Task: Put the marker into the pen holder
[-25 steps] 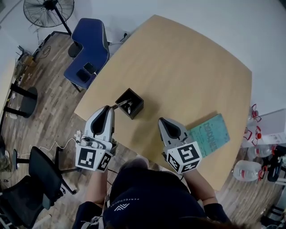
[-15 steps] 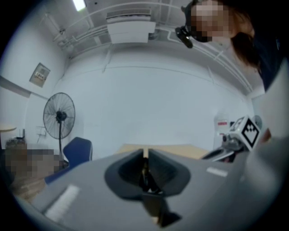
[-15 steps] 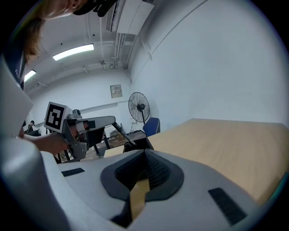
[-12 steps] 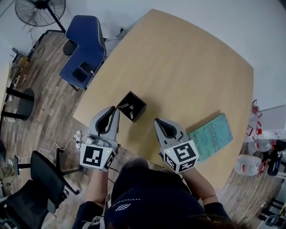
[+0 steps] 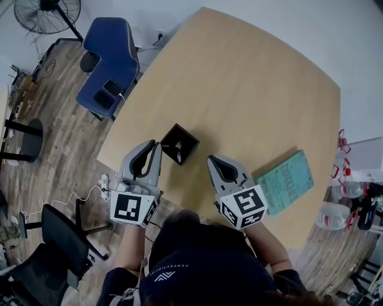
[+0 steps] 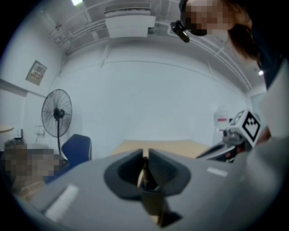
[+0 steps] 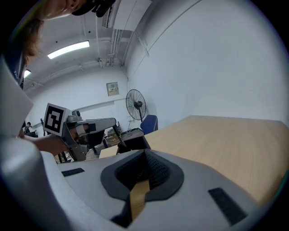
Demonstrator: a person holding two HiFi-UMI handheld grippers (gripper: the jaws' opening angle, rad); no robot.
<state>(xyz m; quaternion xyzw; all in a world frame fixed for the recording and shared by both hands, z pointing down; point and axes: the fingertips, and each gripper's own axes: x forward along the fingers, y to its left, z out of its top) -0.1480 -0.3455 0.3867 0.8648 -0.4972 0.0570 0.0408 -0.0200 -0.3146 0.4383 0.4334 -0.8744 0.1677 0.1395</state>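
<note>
The black square pen holder (image 5: 180, 143) stands near the table's front left edge, with something pale inside it. My left gripper (image 5: 157, 143) sits at the holder's near left corner. Its jaws are almost together on a thin marker (image 5: 163, 145) that reaches over the holder's rim. In the left gripper view the left gripper (image 6: 145, 158) shows only a narrow slit with a dark sliver in it. My right gripper (image 5: 210, 159) rests to the right of the holder, shut and empty. In the right gripper view the right gripper (image 7: 144, 153) has jaws that meet, with the holder (image 7: 133, 140) ahead on the left.
A teal book (image 5: 284, 179) lies at the table's (image 5: 239, 89) front right edge. A blue chair (image 5: 111, 57) and a fan (image 5: 45, 9) stand to the far left. A black office chair (image 5: 54, 239) is at the near left.
My left gripper has edged forward and right, closer to the holder, and the marker's free end now lies lower at the rim. The right gripper has barely moved.
</note>
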